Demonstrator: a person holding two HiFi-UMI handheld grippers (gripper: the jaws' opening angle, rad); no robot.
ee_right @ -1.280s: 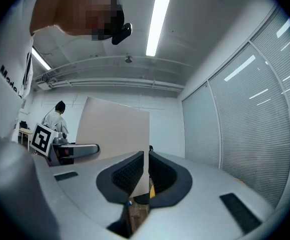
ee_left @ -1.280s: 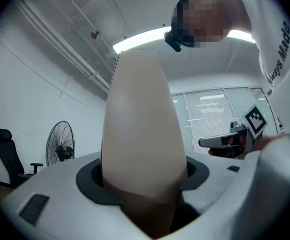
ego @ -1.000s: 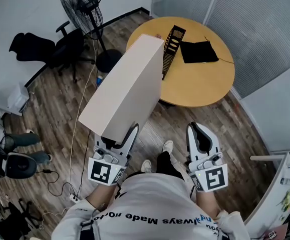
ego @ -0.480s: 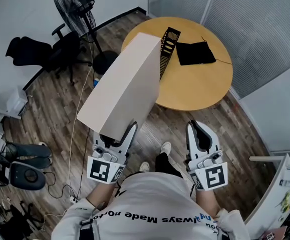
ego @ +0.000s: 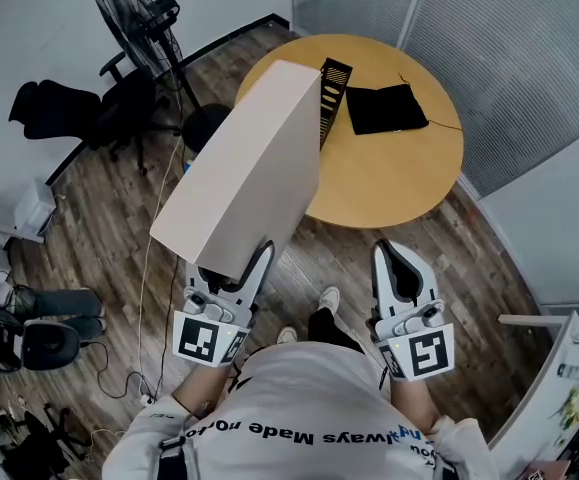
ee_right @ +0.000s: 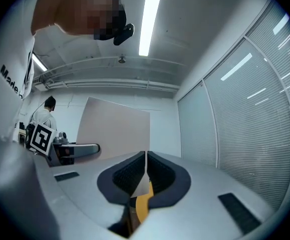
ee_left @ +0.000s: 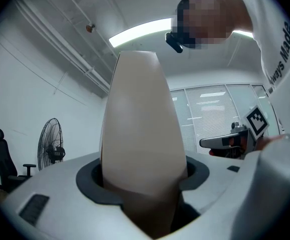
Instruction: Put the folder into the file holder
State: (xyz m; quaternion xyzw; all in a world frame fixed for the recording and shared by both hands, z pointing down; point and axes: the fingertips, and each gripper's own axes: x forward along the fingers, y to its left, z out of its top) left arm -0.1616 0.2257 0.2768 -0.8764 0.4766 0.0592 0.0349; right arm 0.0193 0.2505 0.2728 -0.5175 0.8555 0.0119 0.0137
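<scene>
Between the 2 wide-spread jaws of the left gripper sits the near end of the folder, pressed on both broad faces. It is a thick, beige, box-like binder carried in the air, and it slopes away toward the far side. In the head view its far end overlaps the left edge of the round table, close to the black slotted file holder. Whether they touch cannot be told. The holder stands on the far-left part of the table, with a black cloth just to its right. The right gripper hangs to the right of the folder with its jaws together and nothing in them.

The folder looks stiff and will probably keep its shape, but it is long and held at only 1 end, so its weight likely pulls hard on the grip. Its plain faces look smooth and could slip. A hold across the thickness near the end, as now, seems right. The holder looks light and may slide or tip when the folder goes in.

No label shows on the folder. The person's shirt reads "Made" after a partly cut-off word. Each gripper's cube bears a square black-and-white marker.
</scene>
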